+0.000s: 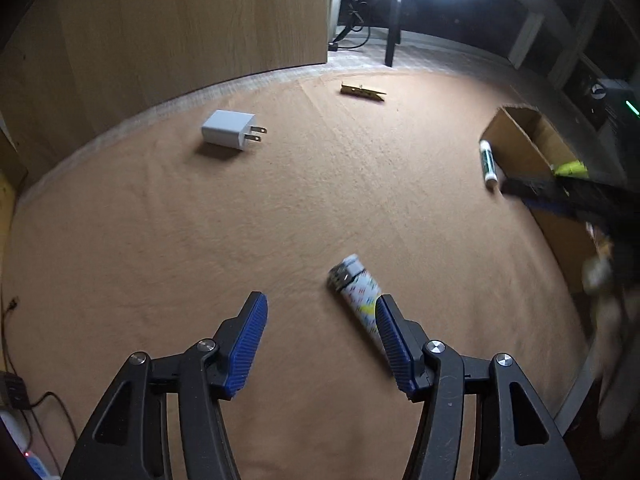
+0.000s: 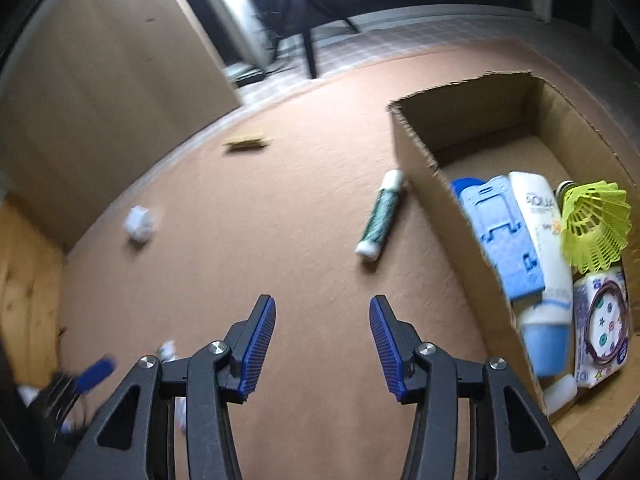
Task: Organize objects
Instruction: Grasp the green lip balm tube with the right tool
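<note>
Approx half done: cardboard box (image 2: 420,148) holds shuttlecock (image 2: 596,228), bottle etc; glue stick (image 2: 378,216) beside box, lighter (image 1: 358,296), charger (image 1: 230,130), clip (image 1: 362,92) farther out; left tool (image 1: 320,344) and right tool (image 2: 322,344) part-open, empty

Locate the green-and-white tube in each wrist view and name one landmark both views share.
Left wrist: the tube lies at the right edge, on the cloth against the box's near corner.
Right wrist: the tube lies centre, slightly right, just left of the box wall.
Shared landmark: the cardboard box beside it.
</note>
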